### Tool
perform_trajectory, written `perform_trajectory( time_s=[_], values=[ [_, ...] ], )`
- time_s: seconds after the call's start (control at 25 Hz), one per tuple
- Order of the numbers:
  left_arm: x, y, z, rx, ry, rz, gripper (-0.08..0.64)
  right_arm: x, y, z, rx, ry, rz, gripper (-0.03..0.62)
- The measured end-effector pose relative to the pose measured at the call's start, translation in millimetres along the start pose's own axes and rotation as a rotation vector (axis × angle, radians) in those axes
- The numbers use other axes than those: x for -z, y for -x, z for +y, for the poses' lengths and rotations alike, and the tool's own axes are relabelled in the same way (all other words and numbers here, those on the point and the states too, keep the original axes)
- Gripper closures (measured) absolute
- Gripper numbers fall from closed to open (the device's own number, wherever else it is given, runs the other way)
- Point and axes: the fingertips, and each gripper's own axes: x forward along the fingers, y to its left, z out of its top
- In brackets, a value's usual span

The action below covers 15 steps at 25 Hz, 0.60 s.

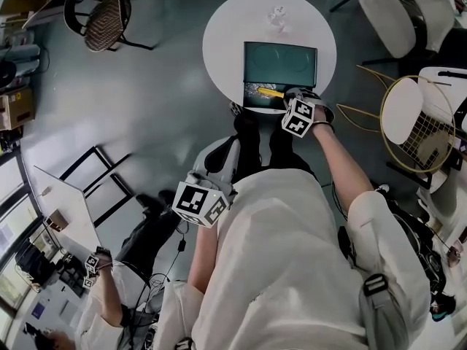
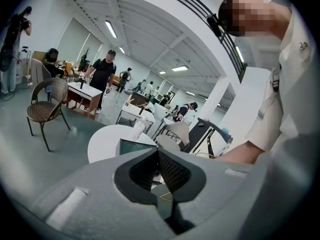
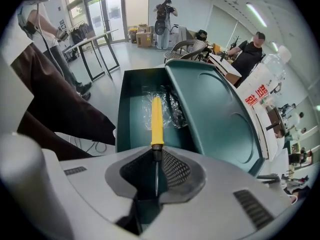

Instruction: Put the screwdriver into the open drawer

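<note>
Screwdriver pinched by its metal shaft between the right gripper's jaws, yellow handle pointing straight ahead over the open green drawer, crinkled plastic beneath its far end. Left gripper well behind, jaws together on nothing

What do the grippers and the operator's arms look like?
Left gripper and right gripper: pale grey moulded shells with dark mesh-textured pads. Each carries a black-on-white marker cube: left cube, right cube. The operator wears a white short-sleeved shirt.
</note>
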Motion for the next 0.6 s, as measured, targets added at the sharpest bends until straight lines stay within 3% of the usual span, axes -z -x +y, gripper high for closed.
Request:
perform_trajectory(
  time_s=[0.6],
  values=[
    [4.5,6.7,0.7,-0.024,0.002,-0.008,0.548,0.4,-7.0,-14.3,0.08,0.028,0.034,0.518]
  ],
)
